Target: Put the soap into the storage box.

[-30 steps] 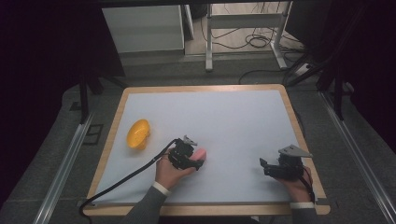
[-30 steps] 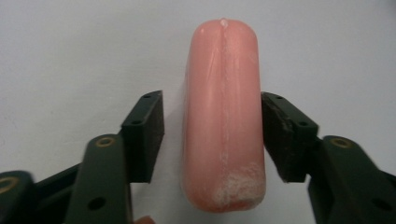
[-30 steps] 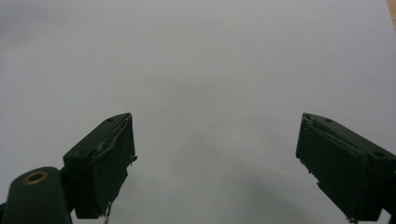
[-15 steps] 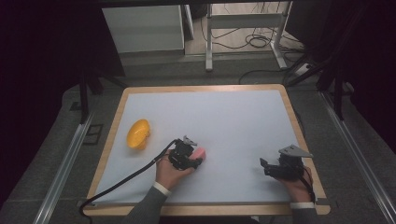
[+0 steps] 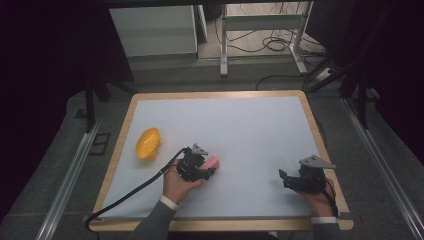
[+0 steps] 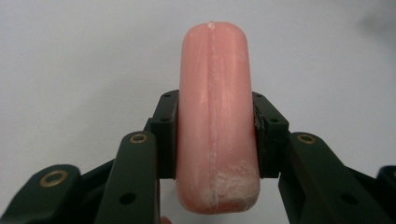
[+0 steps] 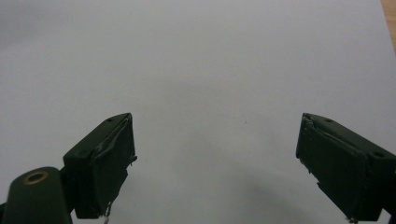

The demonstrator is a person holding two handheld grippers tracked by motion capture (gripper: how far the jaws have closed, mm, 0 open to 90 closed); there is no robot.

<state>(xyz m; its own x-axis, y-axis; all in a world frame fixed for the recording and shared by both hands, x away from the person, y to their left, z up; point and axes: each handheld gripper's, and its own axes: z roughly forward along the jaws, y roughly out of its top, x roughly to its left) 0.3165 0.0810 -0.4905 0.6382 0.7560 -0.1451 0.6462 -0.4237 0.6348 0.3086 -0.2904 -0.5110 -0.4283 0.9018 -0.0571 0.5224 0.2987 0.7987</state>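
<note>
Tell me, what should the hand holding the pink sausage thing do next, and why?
Probably lift it a little and carry it toward the yellow bowl. The left gripper is already shut on the pink sausage, pads on both sides, and the bowl looks empty. The right gripper is open, holding nothing.

This looks like a lab or test workspace. A wood-edged counter (image 5: 220, 94) with a plain white top stands on grey carpet, dark curtains at both sides. Beyond its far edge are a white cabinet (image 5: 152, 30), a metal desk frame (image 5: 260, 35) and loose cables (image 5: 277, 45) on the floor. Aluminium rails (image 5: 65, 185) run along left and right.
</note>
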